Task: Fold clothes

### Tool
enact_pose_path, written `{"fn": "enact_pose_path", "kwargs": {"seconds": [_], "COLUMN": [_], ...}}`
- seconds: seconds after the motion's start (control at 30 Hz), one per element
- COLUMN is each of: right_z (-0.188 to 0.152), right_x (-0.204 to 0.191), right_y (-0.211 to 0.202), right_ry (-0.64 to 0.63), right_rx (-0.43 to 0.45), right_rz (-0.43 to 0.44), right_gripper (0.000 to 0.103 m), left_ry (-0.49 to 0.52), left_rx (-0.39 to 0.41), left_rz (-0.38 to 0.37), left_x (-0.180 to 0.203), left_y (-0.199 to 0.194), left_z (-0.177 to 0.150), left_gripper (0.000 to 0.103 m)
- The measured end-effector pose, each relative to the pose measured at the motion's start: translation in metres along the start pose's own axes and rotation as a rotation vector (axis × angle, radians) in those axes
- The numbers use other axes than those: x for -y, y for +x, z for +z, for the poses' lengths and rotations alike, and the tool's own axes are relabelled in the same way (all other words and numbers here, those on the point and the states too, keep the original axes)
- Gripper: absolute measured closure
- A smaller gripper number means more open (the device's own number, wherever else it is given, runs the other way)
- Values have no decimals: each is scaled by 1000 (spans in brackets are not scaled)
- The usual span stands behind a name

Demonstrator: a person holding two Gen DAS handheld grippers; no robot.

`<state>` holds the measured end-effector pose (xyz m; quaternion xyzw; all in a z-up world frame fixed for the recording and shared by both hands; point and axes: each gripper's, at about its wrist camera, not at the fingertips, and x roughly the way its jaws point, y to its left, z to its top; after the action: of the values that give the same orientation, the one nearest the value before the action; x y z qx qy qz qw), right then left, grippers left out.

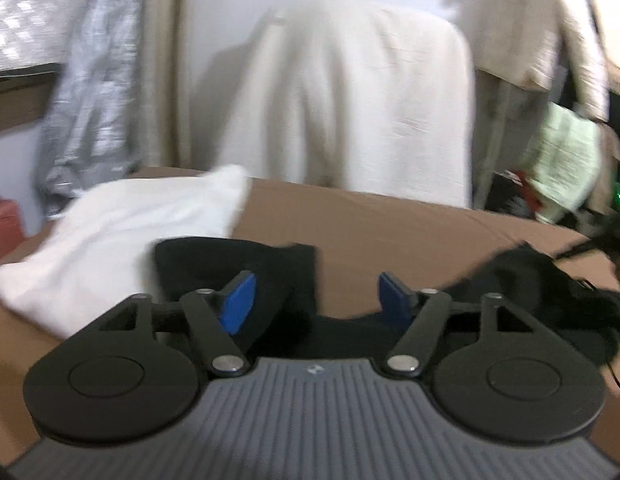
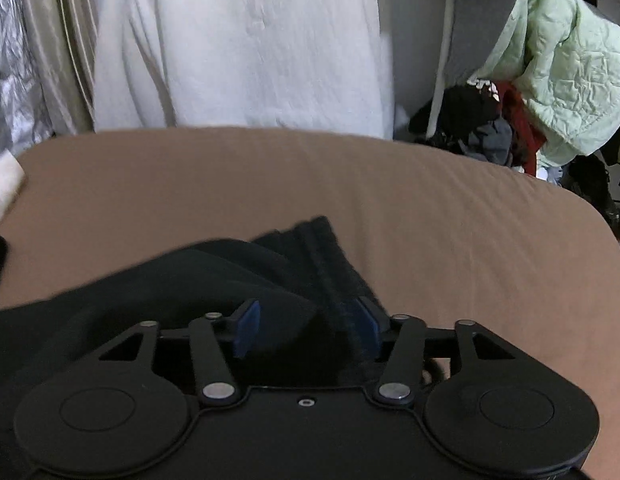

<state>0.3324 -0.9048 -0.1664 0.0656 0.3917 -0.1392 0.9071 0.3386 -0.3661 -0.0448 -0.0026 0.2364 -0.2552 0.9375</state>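
While both grippers hung low over the bed (image 2: 449,208), a black garment (image 2: 214,280) lay across the near part of its brown sheet. The left gripper (image 1: 313,300) stood wide, its blue pads apart and nothing between them; dark cloth lay just beneath and beyond it. The right gripper (image 2: 306,328) was also spread, and cloth filled the gap between its pads; whether the pads touched it could not be told.

Judged from this, the step in hand was the taking or the letting go of the garment at two places; the scene fitted either, a grasp before a fold or a release after one, so no next move could be fixed.

The garment's long axis appeared to run across the bed, left to right. One squared, flat portion (image 1: 238,268) showed on the left, a bunched mass (image 1: 549,300) lay on the right, and a ribbed band (image 2: 333,264) pointed away toward the far edge.

Farther off, a white pillow (image 1: 122,240) rested on the bed's left side, and pale fabric (image 1: 349,96) hung beyond the far edge.
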Motion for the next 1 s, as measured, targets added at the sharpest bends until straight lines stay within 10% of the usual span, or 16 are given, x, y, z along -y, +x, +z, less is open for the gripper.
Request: {"fn": "enact_pose_path", "kwargs": {"seconds": [0.3, 0.5, 0.57, 0.67, 0.77, 1.0], "right_z": [17, 18, 19, 16, 8, 30], "right_x": [11, -11, -18, -41, -77, -51], "right_y": [47, 78, 88, 87, 47, -58], "right_ry": [19, -41, -61, -176, -373, -320], "right_rx": [-46, -81, -92, -74, 69, 369], "right_rz": [16, -30, -45, -89, -301, -551], "right_gripper": [16, 11, 22, 80, 81, 82], "left_ry": [196, 299, 339, 356, 338, 198], "left_rx": [-151, -230, -227, -217, -162, 22], "left_rz": [-140, -85, -53, -36, -23, 122], "left_x": [65, 90, 95, 97, 92, 49], "left_y": [41, 67, 69, 62, 50, 11], "left_z": [-36, -68, -72, -70, -59, -25], "left_gripper": [24, 22, 21, 21, 21, 21]}}
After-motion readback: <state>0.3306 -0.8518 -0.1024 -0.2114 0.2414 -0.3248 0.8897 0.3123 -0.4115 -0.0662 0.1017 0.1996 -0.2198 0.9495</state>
